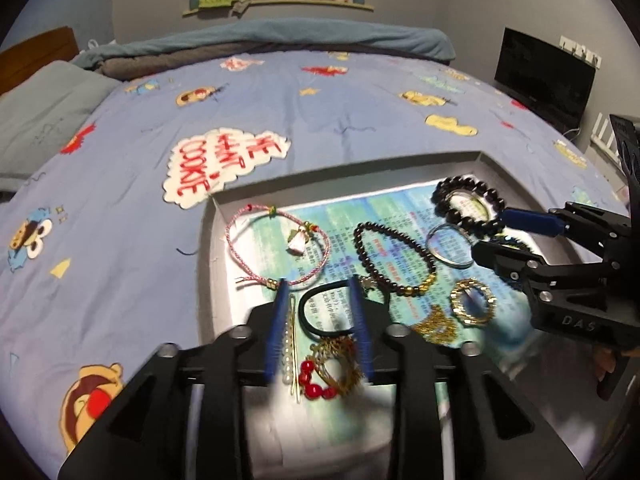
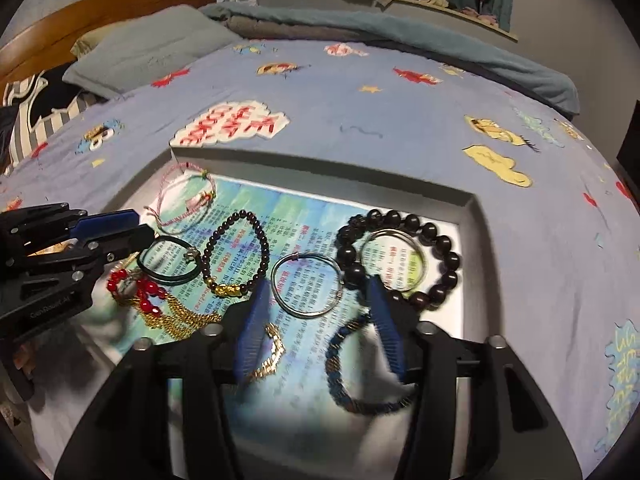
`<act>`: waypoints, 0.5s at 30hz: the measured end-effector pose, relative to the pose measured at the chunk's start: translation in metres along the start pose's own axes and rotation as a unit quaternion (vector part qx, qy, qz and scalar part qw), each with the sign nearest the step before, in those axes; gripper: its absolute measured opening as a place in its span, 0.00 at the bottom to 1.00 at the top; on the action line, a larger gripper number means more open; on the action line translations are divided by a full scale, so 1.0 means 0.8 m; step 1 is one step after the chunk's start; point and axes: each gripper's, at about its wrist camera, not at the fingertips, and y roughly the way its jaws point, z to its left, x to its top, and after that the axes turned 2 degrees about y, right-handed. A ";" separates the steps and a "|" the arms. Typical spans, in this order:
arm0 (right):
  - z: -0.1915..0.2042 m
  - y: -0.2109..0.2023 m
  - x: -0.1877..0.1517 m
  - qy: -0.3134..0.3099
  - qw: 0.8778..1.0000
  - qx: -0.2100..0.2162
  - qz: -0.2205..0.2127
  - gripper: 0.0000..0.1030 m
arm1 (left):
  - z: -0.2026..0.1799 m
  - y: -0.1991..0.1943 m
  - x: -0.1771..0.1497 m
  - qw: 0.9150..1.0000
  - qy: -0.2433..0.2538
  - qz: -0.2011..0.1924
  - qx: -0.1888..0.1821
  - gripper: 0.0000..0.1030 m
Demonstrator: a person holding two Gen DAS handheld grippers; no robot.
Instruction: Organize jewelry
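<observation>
Evidently all the jewelry lies in a shallow grey tray (image 2: 472,216) set on a bed (image 1: 120,200) with a blue cartoon sheet; a printed blue-green sheet of paper (image 2: 296,216) lines the tray floor.

Left tongs (image 1: 318,292) hover low over the near left part of the tray, blue pads parted and gripping nothing. Between and just under the pads lie a pearl hairpin (image 1: 289,344), a black hair tie (image 1: 320,312) and a gold piece with red beads (image 1: 320,380). Beyond them sits a pink braided cord bracelet (image 1: 276,244), and to its right a dark small-bead bracelet (image 1: 394,256) with a gold charm.

Right tongs (image 2: 318,288) are likewise released, pads standing wide. A thin silver bangle (image 2: 306,286) lies between the pad tips, touched by neither as far as the blur allows. A blue beaded bracelet (image 2: 360,372) lies under the right pad, and a gold link bracelet (image 2: 272,348) by the left pad. Further right, a large dark-bead bracelet (image 2: 400,256) rings a second silver hoop (image 2: 394,258). A loose gold chain (image 2: 180,320) is heaped at the tray's left side.
</observation>
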 end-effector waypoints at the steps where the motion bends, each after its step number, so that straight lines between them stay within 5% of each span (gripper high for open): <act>1: -0.003 -0.008 -0.001 0.003 1.000 -0.001 -0.006 0.62 | -0.002 -0.011 -0.001 1.000 0.003 -0.010 0.002 0.48; 6: -0.013 -0.054 -0.016 0.009 0.999 -0.024 -0.036 0.74 | -0.011 -0.063 -0.008 0.998 0.010 -0.055 0.015 0.73; 15: -0.008 -0.138 -0.045 0.025 0.994 -0.028 -0.102 0.86 | -0.022 -0.137 -0.027 0.992 -0.015 -0.115 0.049 0.88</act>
